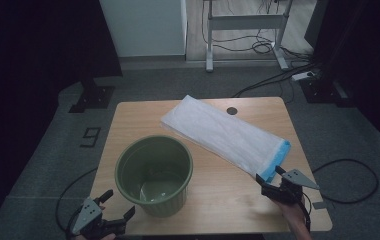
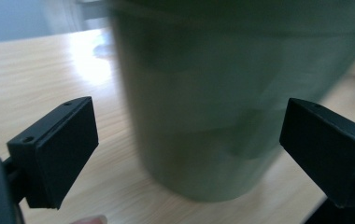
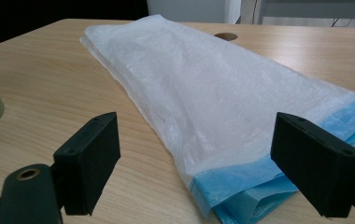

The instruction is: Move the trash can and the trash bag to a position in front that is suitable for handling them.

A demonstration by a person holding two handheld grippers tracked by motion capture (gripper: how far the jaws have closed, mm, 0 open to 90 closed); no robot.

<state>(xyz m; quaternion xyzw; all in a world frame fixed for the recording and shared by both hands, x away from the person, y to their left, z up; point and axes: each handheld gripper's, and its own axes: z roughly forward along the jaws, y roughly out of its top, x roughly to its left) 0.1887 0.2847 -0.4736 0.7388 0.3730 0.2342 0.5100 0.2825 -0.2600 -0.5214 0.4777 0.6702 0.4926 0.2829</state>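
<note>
**Lining the bin: both grippers poised, nothing yet grasped**

Reaching in from the near edge, the right gripper [image 1: 274, 176] sits just at the blue-banded end of the folded white bag [image 1: 223, 134], its jaws spread wide and holding nothing; in the right gripper view the blue band [image 3: 259, 186] lies between the two black jaws, which stand clear of the plastic. The left gripper [image 1: 119, 204] hovers at the near left corner of the desk, jaws likewise wide and empty; its own view looks straight at the ribbed side of the green bin [image 2: 222, 102], blurred, close ahead and between the jaws without touching them.

By my reading the work is at its very start: the bag is flat and folded, lying aslant across the right half of the desk from the far middle to the near right; the bin [image 1: 154, 175] stands upright and unlined at the near left, well apart from the bag. Left to do, as I judge it: grip the bag's end, lift and open it, then fit it into the bin.

The desk [image 1: 128, 120] is pale wood grain with a round cable hole [image 1: 232, 110] near the far edge; around it lies grey carpet with trailing cables, a white frame stand beyond, and dark curtains at both sides.
</note>
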